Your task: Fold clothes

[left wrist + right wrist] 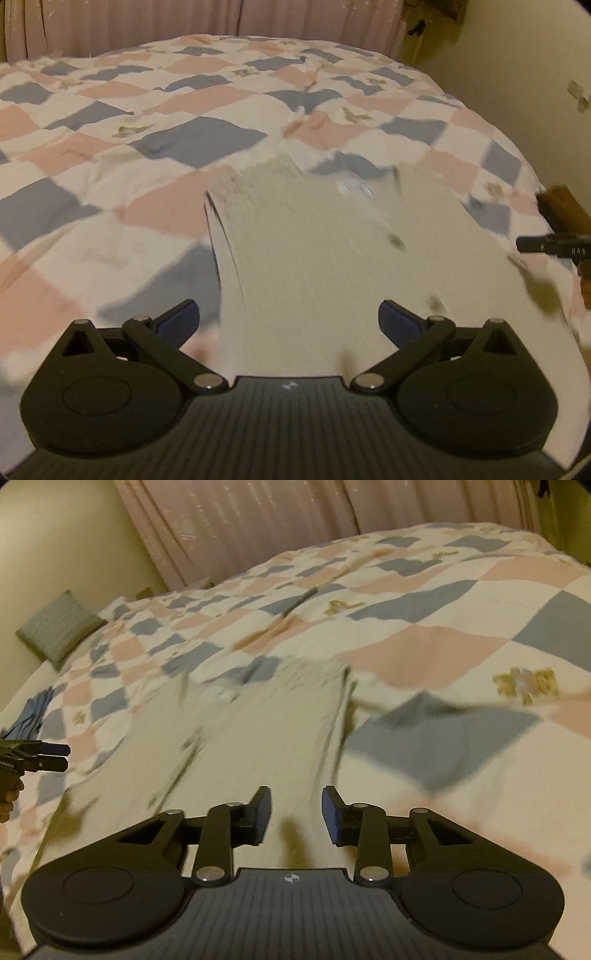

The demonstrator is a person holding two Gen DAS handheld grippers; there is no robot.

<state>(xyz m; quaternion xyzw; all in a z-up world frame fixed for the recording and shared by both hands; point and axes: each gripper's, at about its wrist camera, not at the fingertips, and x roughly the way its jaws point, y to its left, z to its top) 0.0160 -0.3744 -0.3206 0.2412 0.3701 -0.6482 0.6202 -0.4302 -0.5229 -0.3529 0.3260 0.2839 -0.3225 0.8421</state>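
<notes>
1. Pink curtains (207,22) backed the bed (110,122), whose checked quilt carried everything.
2. My pale garment (314,251) lay flat near the bed's near edge, both views blurred.
3. I had the left hand-held gripper (289,325) spread wide and empty; the right hand-held gripper (296,818) was half-closed, gripping nothing.
4. I judged it best to pinch matching near corners cleanly before folding evenly.

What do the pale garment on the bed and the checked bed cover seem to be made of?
Pale garment: probably a soft knit or cotton cloth, matte off-white; it lies limp with layered folded edges, though blur hides the weave.
Checked bed cover: likely printed woven cotton, matte, with pink, blue-grey and white squares; it wrinkles softly and shows no shine.
</notes>
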